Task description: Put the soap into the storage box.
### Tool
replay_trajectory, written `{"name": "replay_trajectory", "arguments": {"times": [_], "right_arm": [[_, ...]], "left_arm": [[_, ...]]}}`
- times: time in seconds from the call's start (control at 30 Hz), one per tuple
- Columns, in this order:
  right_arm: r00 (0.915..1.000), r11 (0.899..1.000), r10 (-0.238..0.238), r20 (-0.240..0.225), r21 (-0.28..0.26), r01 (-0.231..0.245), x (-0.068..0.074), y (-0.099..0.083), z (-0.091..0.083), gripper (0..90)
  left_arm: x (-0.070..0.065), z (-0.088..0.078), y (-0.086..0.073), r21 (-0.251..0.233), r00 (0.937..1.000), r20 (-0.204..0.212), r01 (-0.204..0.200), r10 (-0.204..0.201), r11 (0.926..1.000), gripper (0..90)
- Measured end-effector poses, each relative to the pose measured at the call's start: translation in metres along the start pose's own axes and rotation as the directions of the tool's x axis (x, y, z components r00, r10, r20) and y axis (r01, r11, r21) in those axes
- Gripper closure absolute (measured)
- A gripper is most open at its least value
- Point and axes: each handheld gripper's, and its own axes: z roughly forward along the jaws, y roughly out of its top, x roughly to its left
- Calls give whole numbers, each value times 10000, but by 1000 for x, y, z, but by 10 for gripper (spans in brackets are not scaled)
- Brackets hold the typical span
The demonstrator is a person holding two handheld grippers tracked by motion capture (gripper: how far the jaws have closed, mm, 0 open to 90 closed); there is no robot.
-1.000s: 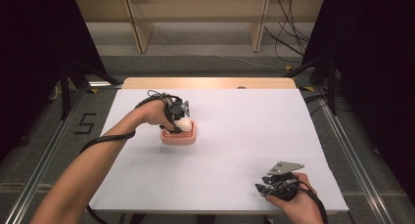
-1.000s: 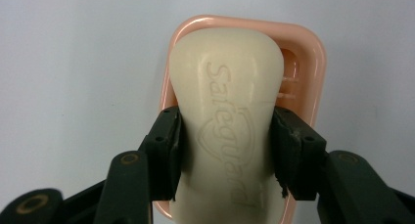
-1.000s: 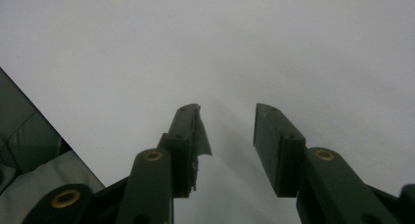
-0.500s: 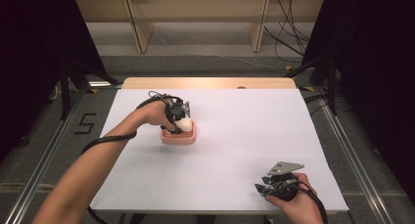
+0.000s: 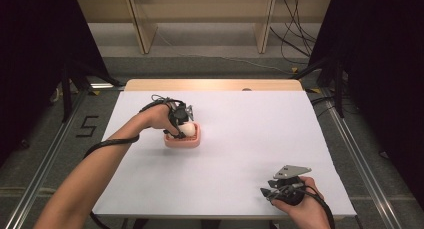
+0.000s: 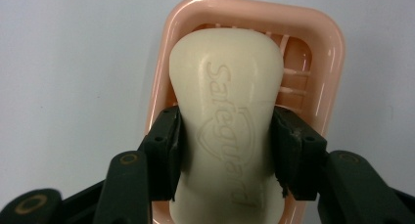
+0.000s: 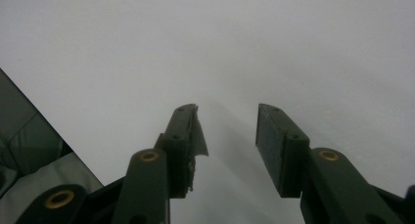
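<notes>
With the left tongs (image 6: 225, 150) clamped on the waist of the cream-white embossed soap bar (image 6: 226, 116) over the pink plastic soap dish (image 6: 327, 53) at centre frame, squeeze evenly, since soap probably slips; the right tongs (image 7: 227, 131) rest apart on the white table (image 5: 260, 139).

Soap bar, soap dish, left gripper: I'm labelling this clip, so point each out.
soap bar (image 6: 226, 121), left gripper view, embossed top face.
soap dish (image 6: 333, 53), left gripper view, pink rim.
left gripper (image 6: 226, 153), left gripper view, midway between its fingertips.
</notes>
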Motion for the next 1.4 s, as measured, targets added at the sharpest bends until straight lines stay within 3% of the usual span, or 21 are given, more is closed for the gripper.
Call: {"name": "replay_trajectory", "arguments": {"times": [0.2, 0.23, 0.37, 0.63, 0.77, 0.8, 0.83, 0.87, 0.93, 1.0, 1.03, 1.07, 1.1, 1.13, 1.17, 1.2, 1.23, 1.27, 1.3, 1.37, 1.4], "right_arm": [[10000, 10000, -11, -3, -9, 11, 0, 0, 0, 589], [10000, 10000, -10, -7, -6, 10, 0, 0, 0, 589], [10000, 10000, 5, 0, 65, -5, 0, 0, 0, 584], [10000, 10000, 1, 40, 32, -1, 0, 0, 0, 578], [9998, 9998, -169, 99, -46, 169, -1, 0, 0, 574], [9998, 9998, -162, 125, -101, 163, -1, 0, 0, 573], [9998, 9998, -181, 120, -70, 182, -1, 0, 0, 572], [9998, 9998, -181, 120, -70, 182, -1, 0, 0, 572], [9999, 9999, -142, 91, -68, 142, -1, 0, 0, 569], [9998, 9998, -158, 104, -87, 159, -1, 0, 0, 568], [10000, 10000, 26, 70, -44, -26, 0, 0, 0, 567], [10000, 10000, -17, 89, -46, 18, 0, 0, 0, 567], [10000, 10000, -6, 71, 27, 6, 0, 0, -1, 566], [10000, 10000, -12, 73, 10, 12, 0, 0, 0, 566], [10000, 10000, -12, 73, 10, 12, 0, 0, 0, 566], [10000, 10000, 37, 59, 18, -37, 1, 0, 0, 565], [9999, 9990, -29, 158, -436, 36, 1, -1, 4, 564], [9999, 9998, 29, 113, -177, -27, 2, 0, 2, 563], [9999, 9999, 100, 113, -120, -99, 2, 0, 2, 563], [9999, 9999, 106, 109, -125, -105, 2, 0, 2, 562], [9999, 9999, 105, 114, -125, -103, 3, 0, 2, 562]], "left_arm": [[1, -2, 1, -18, 9996, 15, 284, -284, 9996, 457], [2, -7, 2, -243, 9980, -12, 626, -627, 9977, 430], [3, -18, 2, -671, 9960, -124, 871, -882, 9939, 414], [-7, -32, -4, -1052, 9946, -311, 951, -989, 9899, 385], [-22, -42, -12, -1736, 9883, -598, 1280, -1402, 9765, 364], [-22, -42, -12, -1736, 9883, -598, 1280, -1402, 9765, 358], [-29, -45, -19, -2121, 9835, -779, 1438, -1634, 9666, 356], [-29, -45, -19, -2121, 9835, -779, 1438, -1634, 9666, 356], [-42, -48, -31, -2668, 9752, -847, 1758, -2047, 9476, 351], [-52, -47, -40, -3052, 9622, -887, 2199, -2575, 9265, 344], [-56, -48, -45, -3109, 9552, -950, 2389, -2802, 9199, 344], [-56, -48, -45, -3109, 9552, -950, 2389, -2802, 9199, 346], [-64, -48, -55, -3457, 9414, -1215, 2569, -3145, 9025, 348], [-67, -49, -61, -3616, 9332, -1121, 2816, -3413, 8888, 349], [-67, -49, -61, -3616, 9332, -1121, 2816, -3413, 8888, 349], [-71, -50, -66, -3821, 9249, -1157, 2952, -3622, 8757, 349], [-79, -50, -76, -4245, 9008, -1206, 3332, -4172, 8419, 349], [-83, -50, -82, -4371, 8928, -1232, 3432, -4334, 8313, 349], [-87, -51, -87, -4417, 8875, -1187, 3544, -4453, 8242, 350], [-95, -50, -98, -4519, 8843, -1398, 3433, -4454, 8234, 350], [-101, -48, -104, -4558, 8792, -1392, 3517, -4557, 8177, 350]]}}
